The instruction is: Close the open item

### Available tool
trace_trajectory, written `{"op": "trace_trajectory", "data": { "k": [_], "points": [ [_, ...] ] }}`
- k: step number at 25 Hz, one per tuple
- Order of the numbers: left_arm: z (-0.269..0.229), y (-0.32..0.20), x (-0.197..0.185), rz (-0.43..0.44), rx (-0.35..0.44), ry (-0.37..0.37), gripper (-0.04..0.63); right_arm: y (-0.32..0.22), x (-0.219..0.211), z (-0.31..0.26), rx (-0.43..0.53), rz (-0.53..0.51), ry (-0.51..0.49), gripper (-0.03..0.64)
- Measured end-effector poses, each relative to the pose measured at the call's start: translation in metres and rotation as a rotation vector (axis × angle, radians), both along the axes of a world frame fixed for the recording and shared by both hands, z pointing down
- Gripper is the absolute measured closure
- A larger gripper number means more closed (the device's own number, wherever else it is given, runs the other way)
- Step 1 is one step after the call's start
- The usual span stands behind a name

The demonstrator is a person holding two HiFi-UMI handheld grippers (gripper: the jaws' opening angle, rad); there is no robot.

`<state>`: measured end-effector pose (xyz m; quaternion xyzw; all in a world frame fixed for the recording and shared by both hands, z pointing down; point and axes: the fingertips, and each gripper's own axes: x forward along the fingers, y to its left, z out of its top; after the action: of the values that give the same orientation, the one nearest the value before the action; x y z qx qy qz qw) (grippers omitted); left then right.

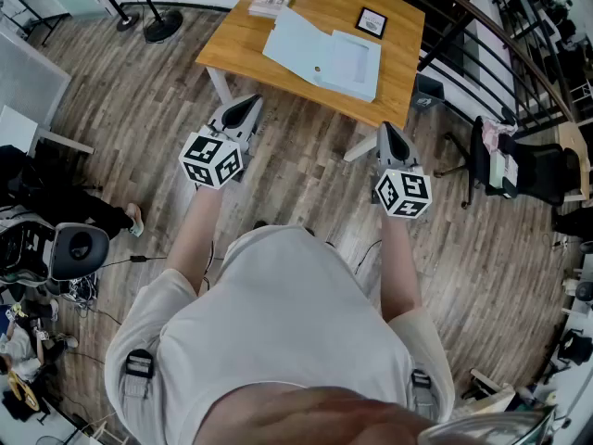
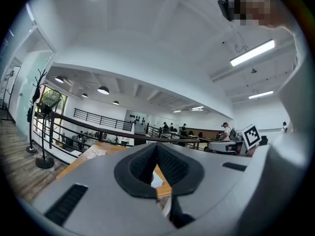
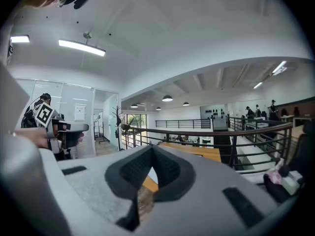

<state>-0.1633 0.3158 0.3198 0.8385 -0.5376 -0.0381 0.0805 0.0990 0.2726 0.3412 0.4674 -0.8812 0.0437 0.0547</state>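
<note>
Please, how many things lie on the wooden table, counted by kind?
Open light-blue folder: 1
Printed booklet: 1
Black-framed square card: 1
Total: 3

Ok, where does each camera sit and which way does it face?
Head view: on the head, steeply down at table and open folder; arms, torso, left gripper and right gripper.
Left gripper view: along its shut jaws toward the table; right gripper's cube at right.
Right gripper view: same, left gripper's cube at left.
Shared: table, railing.
</note>
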Motion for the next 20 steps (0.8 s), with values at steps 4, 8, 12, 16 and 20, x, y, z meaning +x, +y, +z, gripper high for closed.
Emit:
{"op": "trace_trajectory", "data": {
  "k": [4, 8, 12, 16, 20],
  "points": [
    [0.0015, -0.0012, -0.0014, 0.001, 0.000, 0.000, 0.601, -0.0020, -0.0007, 0.0014, 0.002, 0.002, 0.004, 0.614],
    [0.0030, -0.0022, 0.0028, -0.002, -0.003, 0.000, 0.601, -0.0039, 0.0045, 0.0022, 0.003, 0.003, 0.004, 0.614],
    [0.0024, -0.0010, 0.0051, 0.001, -0.010, 0.004, 0.601, -0.0032, 0.0064, -0.0019, 0.021, 0.013, 0.000, 0.614],
    [0.0022, -0.0004, 0.0035, -0.004, -0.028, 0.008, 0.601, -0.0018, 0.0018, -0.0027, 0.026, 0.008, 0.001, 0.614],
    [0.0018, 0.0019, 0.0009, -0.017, -0.011, -0.002, 0.601, 0.0004, 0.0000, -0.0009, 0.020, 0.001, -0.006, 0.614]
  ]
}}
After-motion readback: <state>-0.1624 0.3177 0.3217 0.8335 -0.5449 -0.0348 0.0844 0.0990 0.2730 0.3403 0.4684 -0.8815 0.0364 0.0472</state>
